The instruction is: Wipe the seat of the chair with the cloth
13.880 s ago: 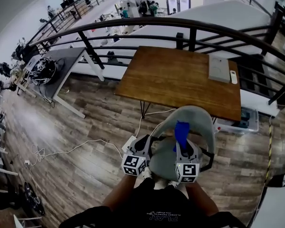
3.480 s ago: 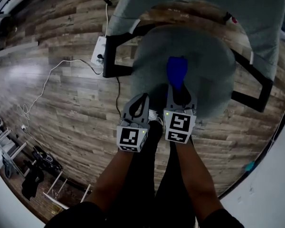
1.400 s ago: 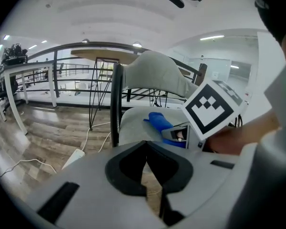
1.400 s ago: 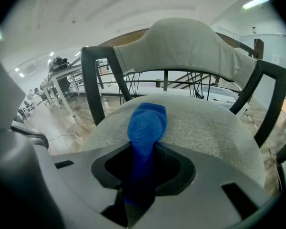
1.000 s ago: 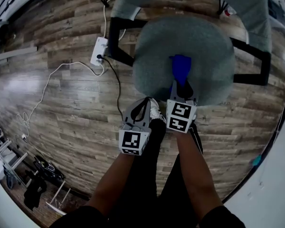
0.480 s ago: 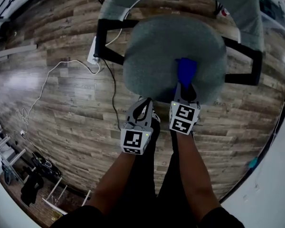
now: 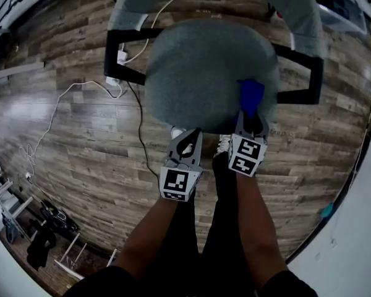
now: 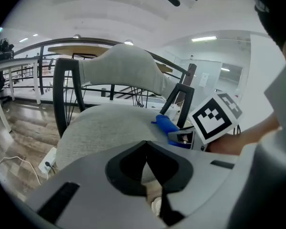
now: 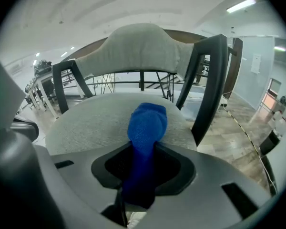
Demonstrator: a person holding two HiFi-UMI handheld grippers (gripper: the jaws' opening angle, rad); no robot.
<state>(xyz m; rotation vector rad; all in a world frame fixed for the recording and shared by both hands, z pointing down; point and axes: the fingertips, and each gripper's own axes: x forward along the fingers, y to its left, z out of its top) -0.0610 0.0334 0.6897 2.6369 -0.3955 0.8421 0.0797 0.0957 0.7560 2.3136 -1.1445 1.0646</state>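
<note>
Blue cloth (image 7: 251, 96) flat on chair seat (image 7: 198, 73), at right front edge, just beside black armrest (image 7: 318, 79). Right gripper (image 7: 251, 117) pinching cloth's near end. Left gripper (image 7: 187, 142) jaws pressed together, nothing between them, just off seat's front edge, over wood floor (image 7: 74, 147).

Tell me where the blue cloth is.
In the head view, the blue cloth lies at the right front of the seat, clamped in the right gripper.
</note>
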